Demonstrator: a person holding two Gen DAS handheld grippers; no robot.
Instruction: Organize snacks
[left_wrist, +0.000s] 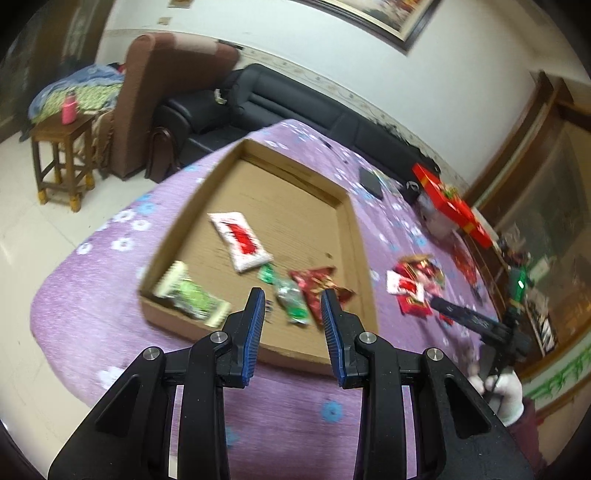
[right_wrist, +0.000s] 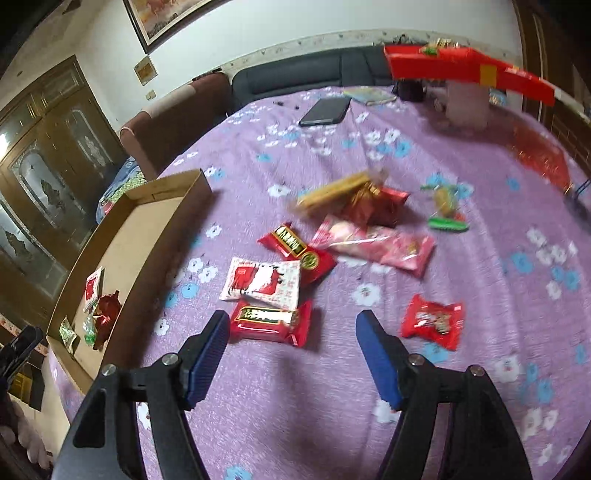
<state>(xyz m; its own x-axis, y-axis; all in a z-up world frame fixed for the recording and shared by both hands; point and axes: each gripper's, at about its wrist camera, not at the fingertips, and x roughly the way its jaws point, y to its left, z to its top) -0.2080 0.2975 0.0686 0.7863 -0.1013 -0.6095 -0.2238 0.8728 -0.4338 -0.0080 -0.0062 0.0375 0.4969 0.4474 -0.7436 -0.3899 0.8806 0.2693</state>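
A: What's in the cardboard tray (left_wrist: 354, 236)?

B: 4 packets, maybe 5, blurry. White-and-red packet (left_wrist: 241, 240) mid-tray. Green-and-cream packet (left_wrist: 192, 297) at 7 o'clock by the near-left corner. Green-and-clear wrapper (left_wrist: 290, 295) and dark red foil packet (left_wrist: 314, 286) at 5 o'clock, overlapping. All lie flat on the tray floor.

A: L gripper?

B: Left gripper (left_wrist: 293, 306) hangs over the tray's near edge, jaws apart, nothing between them. The green wrapper and the red foil show thru the gap.

A: And R?

B: Right gripper (right_wrist: 291, 332) is wide apart, empty, above the purple flowered tablecloth (right_wrist: 480, 240). A red bar packet (right_wrist: 271, 323) lies just ahead by its left finger; can't tell if it touches.

A: Rest of the loose snacks?

B: From the R cam, white-red sachet (right_wrist: 264, 282) overlaps that bar's far edge. Another red bar (right_wrist: 297, 251) at 12 o'clock, then a pink packet (right_wrist: 376, 243), a red foil pack (right_wrist: 376, 205) and a tan wafer pack (right_wrist: 334, 194) heaped further out. Small red candy pack (right_wrist: 432, 321) alone at 3 o'clock. Green-ended candy (right_wrist: 447, 210) at 1 o'clock. Tray sits at 9 o'clock, well apart from the heap.

A: Other boxes?

B: Long red box (right_wrist: 469, 68) at the far edge, propped on sth pale.
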